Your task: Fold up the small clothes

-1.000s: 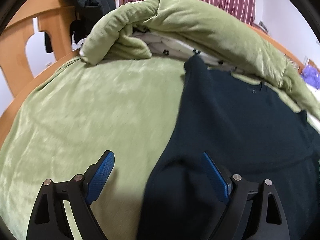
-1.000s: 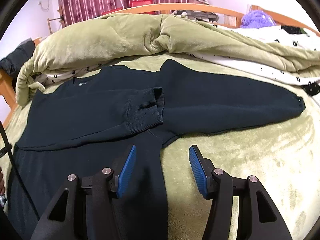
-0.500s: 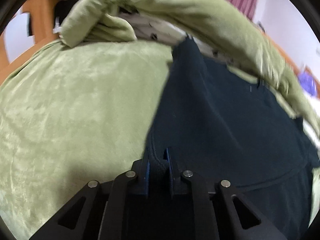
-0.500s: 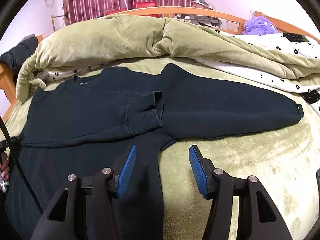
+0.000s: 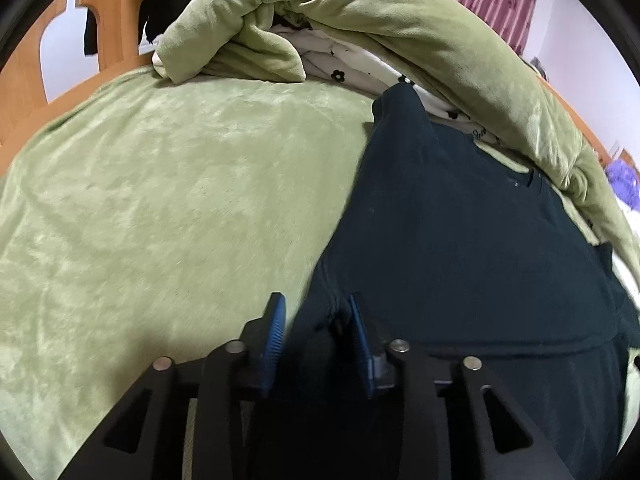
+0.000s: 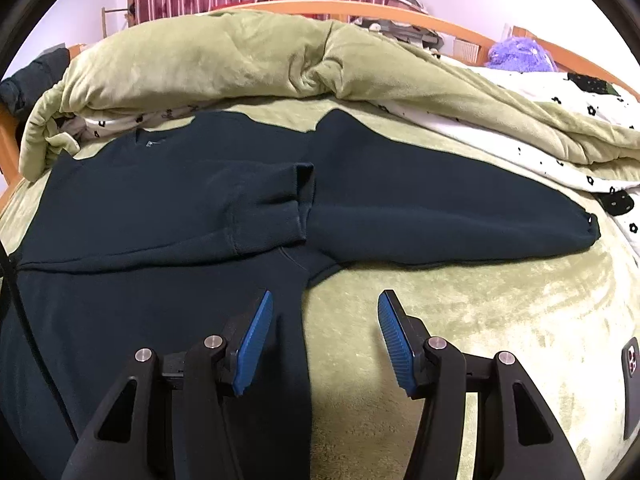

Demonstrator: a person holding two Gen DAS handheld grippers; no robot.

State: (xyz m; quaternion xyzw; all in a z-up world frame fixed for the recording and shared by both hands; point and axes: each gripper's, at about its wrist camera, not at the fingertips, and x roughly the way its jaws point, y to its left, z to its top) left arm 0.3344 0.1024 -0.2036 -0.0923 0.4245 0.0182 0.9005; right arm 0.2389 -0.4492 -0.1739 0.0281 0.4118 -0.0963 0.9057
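Observation:
A dark navy sweater (image 5: 460,240) lies flat on the green bed sheet (image 5: 160,200). My left gripper (image 5: 316,320) sits low at the sweater's left side edge. Its jaws are opening, with a raised fold of the dark cloth still between the blue pads. In the right wrist view the sweater (image 6: 160,208) has one sleeve folded across the chest, cuff (image 6: 288,208) near the middle. The other sleeve (image 6: 460,216) stretches out to the right. My right gripper (image 6: 324,320) hovers open over the sweater's right side edge, holding nothing.
A rolled green duvet (image 6: 240,60) with a flowered white lining lies along the far side, just past the sweater's collar. A phone (image 6: 631,384) lies on the sheet at the right. A wooden bed frame (image 5: 112,12) stands at the far left, a purple plush (image 6: 520,54) at the far right.
My left gripper dropped onto the sweater's edge and pinched it shut half a second ago; its jaws now stand partly apart again. The right gripper has hardly moved.

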